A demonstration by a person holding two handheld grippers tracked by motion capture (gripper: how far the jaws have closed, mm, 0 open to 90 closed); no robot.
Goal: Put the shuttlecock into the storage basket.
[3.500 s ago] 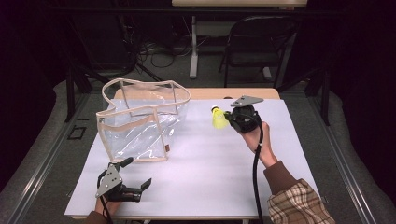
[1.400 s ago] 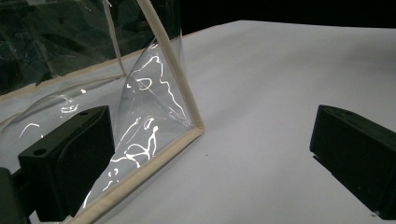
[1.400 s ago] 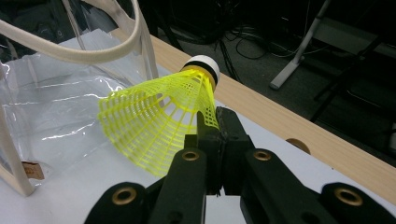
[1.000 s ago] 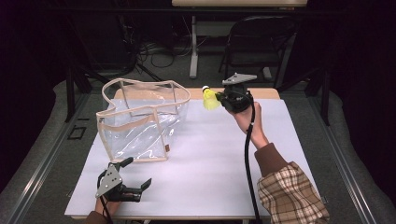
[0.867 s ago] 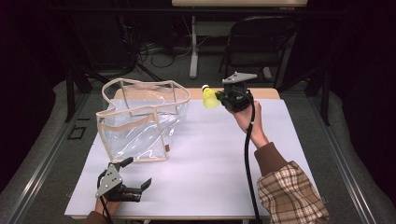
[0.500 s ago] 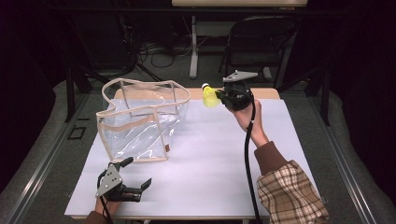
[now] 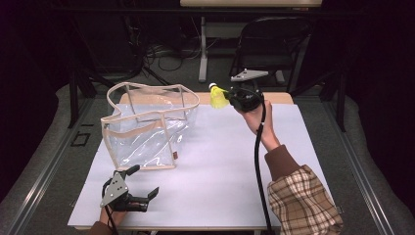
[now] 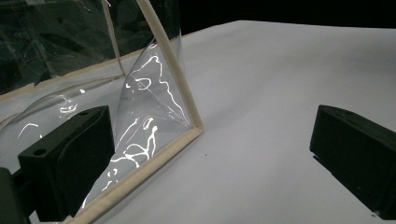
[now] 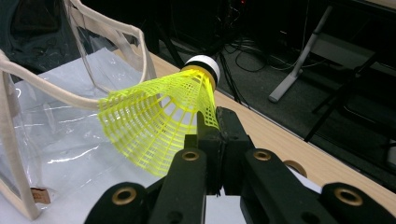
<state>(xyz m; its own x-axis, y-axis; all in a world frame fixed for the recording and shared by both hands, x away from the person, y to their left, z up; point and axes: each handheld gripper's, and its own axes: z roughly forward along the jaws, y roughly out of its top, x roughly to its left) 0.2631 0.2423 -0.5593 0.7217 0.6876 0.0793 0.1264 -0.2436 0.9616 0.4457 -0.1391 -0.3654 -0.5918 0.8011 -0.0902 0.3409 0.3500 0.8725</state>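
Right gripper view: yellow mesh shuttlecock

The bag stands on the table's left half. The shuttlecock hangs right of it, above the far edge, in the right gripper. The left gripper rests near the front edge, before the bag.

High overview, two close views, shared bag

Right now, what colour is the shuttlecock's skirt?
Bright yellow mesh on the shuttlecock, clearest in the right gripper view.
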